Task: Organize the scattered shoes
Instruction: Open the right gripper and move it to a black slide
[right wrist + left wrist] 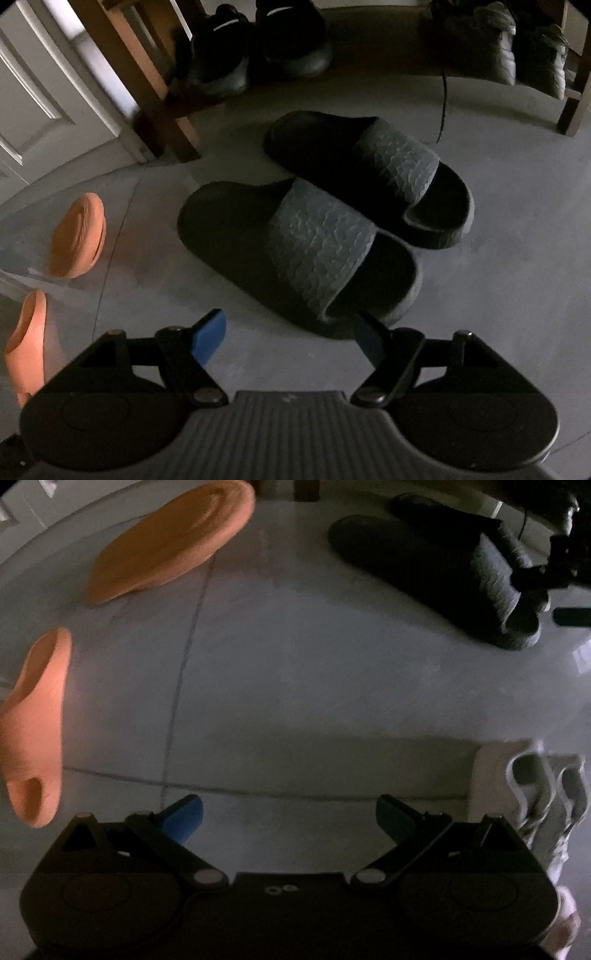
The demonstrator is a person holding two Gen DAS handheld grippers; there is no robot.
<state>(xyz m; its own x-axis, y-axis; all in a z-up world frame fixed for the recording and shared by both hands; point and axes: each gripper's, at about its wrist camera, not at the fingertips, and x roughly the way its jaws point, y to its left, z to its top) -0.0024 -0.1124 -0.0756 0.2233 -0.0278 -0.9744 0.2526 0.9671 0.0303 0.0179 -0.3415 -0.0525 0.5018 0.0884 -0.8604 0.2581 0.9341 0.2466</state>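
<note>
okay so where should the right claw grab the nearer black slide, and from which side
Probably the textured strap of the nearer black slide, coming down from above. The slide sits flat and upright on the floor, and the strap arches over the footbed, so one pad can slip under while the other stays outside. The right claw is open, empty.

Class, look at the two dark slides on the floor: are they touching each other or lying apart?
Touching. The right wrist view shows the near dark slide with its strap edge pressed against the far dark slide's side, with no floor visible between them there.
</note>
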